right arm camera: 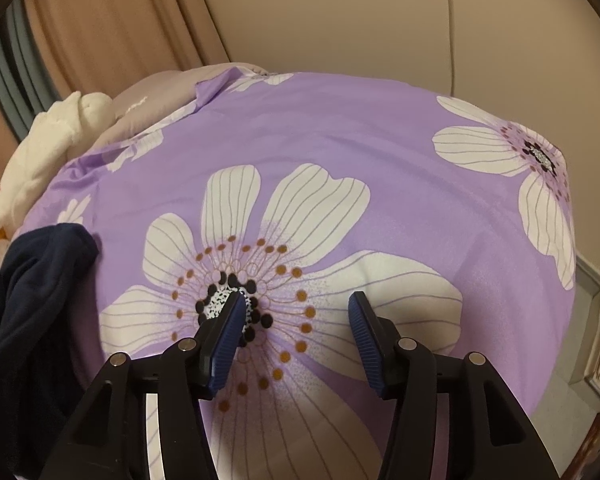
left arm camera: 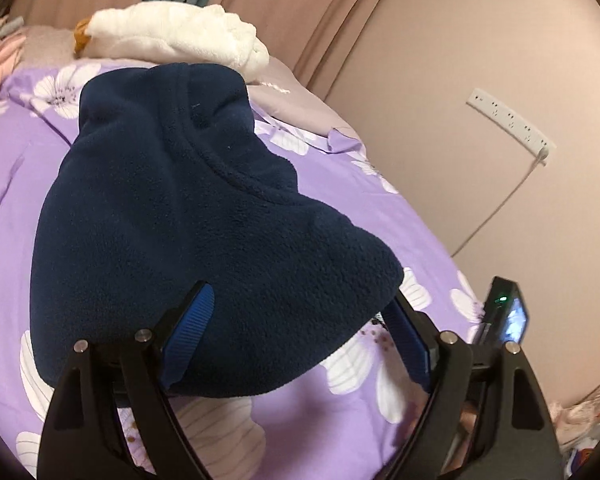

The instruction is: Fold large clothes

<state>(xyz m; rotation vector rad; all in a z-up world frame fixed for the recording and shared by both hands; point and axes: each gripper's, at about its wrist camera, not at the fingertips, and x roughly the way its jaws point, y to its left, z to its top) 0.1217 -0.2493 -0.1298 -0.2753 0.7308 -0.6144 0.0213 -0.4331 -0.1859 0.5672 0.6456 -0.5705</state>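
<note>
A navy fleece garment [left arm camera: 180,216] lies bunched on the purple flowered bedspread [left arm camera: 340,208]. My left gripper [left arm camera: 300,304] is open, its blue pads [left arm camera: 192,332] standing on either side of the garment's near end, which bulges between them. The right pad is partly hidden under the fleece. In the right wrist view the garment [right arm camera: 28,300] lies at the left edge. My right gripper [right arm camera: 296,304] is open and empty above a large white flower on the bedspread [right arm camera: 340,152], apart from the garment.
A white plush toy [left arm camera: 172,36] and a mauve pillow [left arm camera: 292,96] lie at the head of the bed. A power strip [left arm camera: 508,120] with a cable hangs on the beige wall. Curtains hang behind. The bed's edge drops off at the right.
</note>
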